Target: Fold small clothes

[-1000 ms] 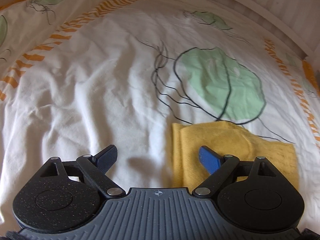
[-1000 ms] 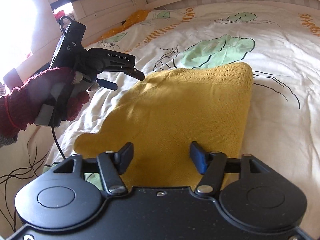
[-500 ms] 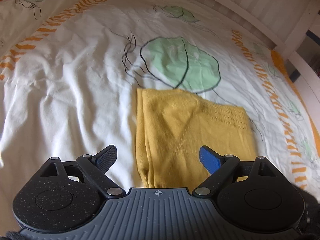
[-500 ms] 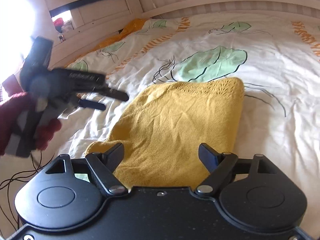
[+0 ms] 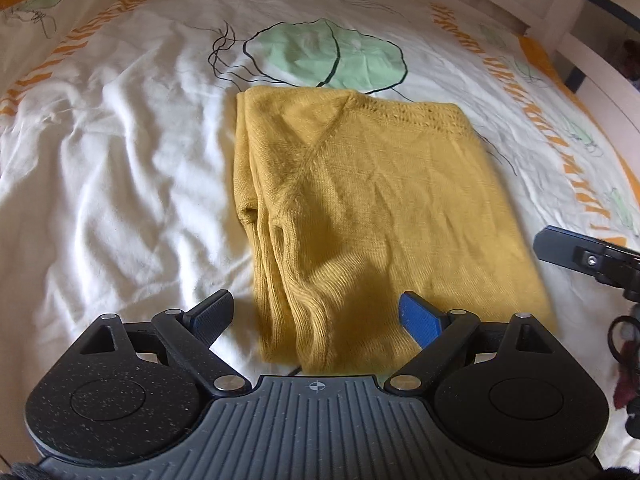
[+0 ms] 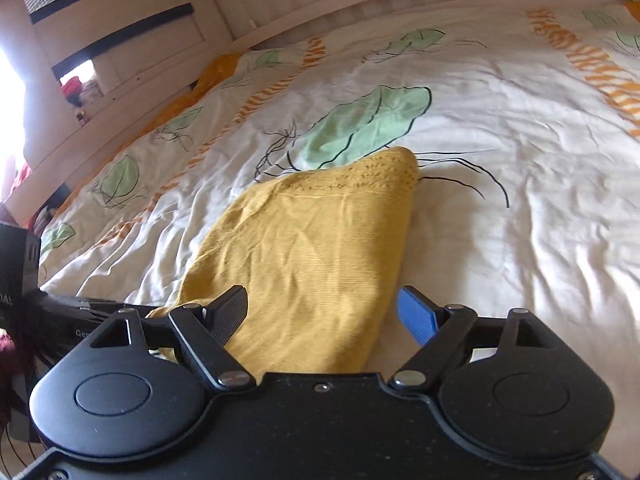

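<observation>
Yellow knit garment (image 5: pixel 372 216) lies folded into a rough rectangle on the bed, on a white bedsheet (image 5: pixel 120 184) printed with green leaves and orange stripes. One green leaf print (image 5: pixel 324 56) sits just beyond the garment's far edge. Left long edge of the garment shows stacked folds and some bunching toward the near end; a diagonal seam crosses the top layer; an openwork band runs along the far edge.

Left tongs (image 5: pixel 316 316): spread wide, nothing between the pads, hovering above the near end of the garment. No contact visible.

Right tongs (image 6: pixel 324 312): also spread wide and empty, over the near right edge of the garment in the right wrist view; whether the pads touch the cloth cannot be told. From the left wrist view the tip of the right tongs pokes in at the right edge, beside the garment's right side.

A dark red sleeve (image 6: pixel 8 344) shows at the left edge of the right wrist view, by the left tool. White slatted bed frame (image 6: pixel 120 64) behind.
</observation>
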Available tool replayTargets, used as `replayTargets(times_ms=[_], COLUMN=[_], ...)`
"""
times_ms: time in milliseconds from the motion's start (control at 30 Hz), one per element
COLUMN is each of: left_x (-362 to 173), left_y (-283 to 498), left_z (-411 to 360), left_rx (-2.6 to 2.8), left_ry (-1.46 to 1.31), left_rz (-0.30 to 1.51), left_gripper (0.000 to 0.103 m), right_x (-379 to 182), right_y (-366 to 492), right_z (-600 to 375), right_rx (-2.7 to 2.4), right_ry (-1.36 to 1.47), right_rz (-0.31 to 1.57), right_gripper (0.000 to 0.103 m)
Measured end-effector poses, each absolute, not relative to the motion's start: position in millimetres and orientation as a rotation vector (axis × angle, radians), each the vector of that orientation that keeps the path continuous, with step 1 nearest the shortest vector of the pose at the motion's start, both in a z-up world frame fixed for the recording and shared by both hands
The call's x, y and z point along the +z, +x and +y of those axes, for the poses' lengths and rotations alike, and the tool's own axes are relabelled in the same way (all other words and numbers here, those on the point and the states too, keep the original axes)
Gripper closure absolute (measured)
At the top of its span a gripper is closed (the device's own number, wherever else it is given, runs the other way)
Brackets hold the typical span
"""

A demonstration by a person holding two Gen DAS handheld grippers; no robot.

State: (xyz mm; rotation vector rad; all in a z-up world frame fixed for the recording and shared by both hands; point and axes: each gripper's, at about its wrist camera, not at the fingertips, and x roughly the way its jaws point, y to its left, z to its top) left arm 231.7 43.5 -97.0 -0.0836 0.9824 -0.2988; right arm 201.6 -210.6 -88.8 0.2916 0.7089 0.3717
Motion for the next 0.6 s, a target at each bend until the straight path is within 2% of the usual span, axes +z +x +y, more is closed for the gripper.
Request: replayTargets(times_ms=[200, 367, 600], left_x=[-108.1, -110.9, -110.3], left_y=[246.7, 254.2, 256.4], left_z=[46.6, 47.5, 55.6], left_rx=[-0.269, -0.275, -0.279], left_ry=[-0.111, -0.160, -0.263], left_rz=[0.964, 0.980, 0.994], left_gripper=[0.011, 0.002, 0.002], right_x=[-95.7, -109.3, -127.0], right_y=[230.1, 262.5, 297.2], right_z=[-230.3, -242.4, -247.1], right_rx=[0.358, 0.372, 0.438], right_ry=[0.375, 0.461, 0.580], right_rz=[0.728, 0.763, 0.768], right_gripper=[0.015, 0.015, 0.010])
